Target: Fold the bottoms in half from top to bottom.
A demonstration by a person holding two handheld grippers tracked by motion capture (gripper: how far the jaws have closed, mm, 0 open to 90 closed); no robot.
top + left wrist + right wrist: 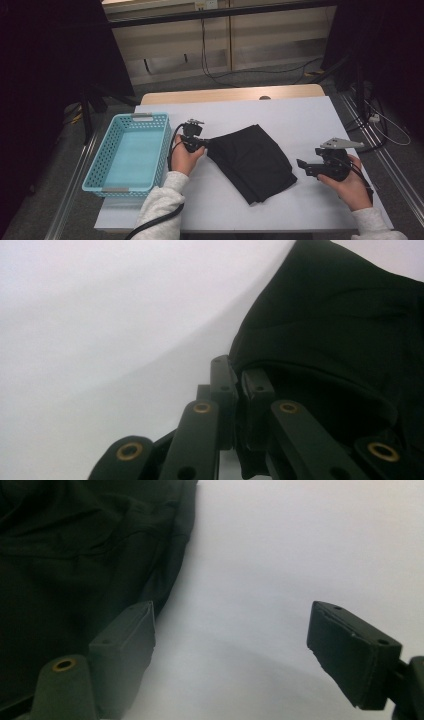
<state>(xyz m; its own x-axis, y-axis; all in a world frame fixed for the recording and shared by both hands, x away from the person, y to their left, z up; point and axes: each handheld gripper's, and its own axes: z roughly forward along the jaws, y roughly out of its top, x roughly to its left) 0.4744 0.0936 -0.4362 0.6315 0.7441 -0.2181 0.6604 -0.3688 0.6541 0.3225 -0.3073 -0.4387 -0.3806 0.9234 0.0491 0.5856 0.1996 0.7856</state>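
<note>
A folded black cloth [252,161] lies on the white table [300,120] near its middle. My left gripper [205,143] is shut on the cloth's left corner; in the left gripper view its jaws pinch the fabric's edge [250,371], and the cloth [340,325] spreads up to the right. My right gripper [301,164] hovers just right of the cloth with its jaws wide apart. In the right gripper view the right gripper [230,645] has bare table between its fingers, and the cloth [80,555] lies beside the left one.
A light blue plastic basket [150,120] stands at the table's left edge, close to my left hand, with nothing in it. Cables run over the floor beyond the table, and dark stands flank both sides.
</note>
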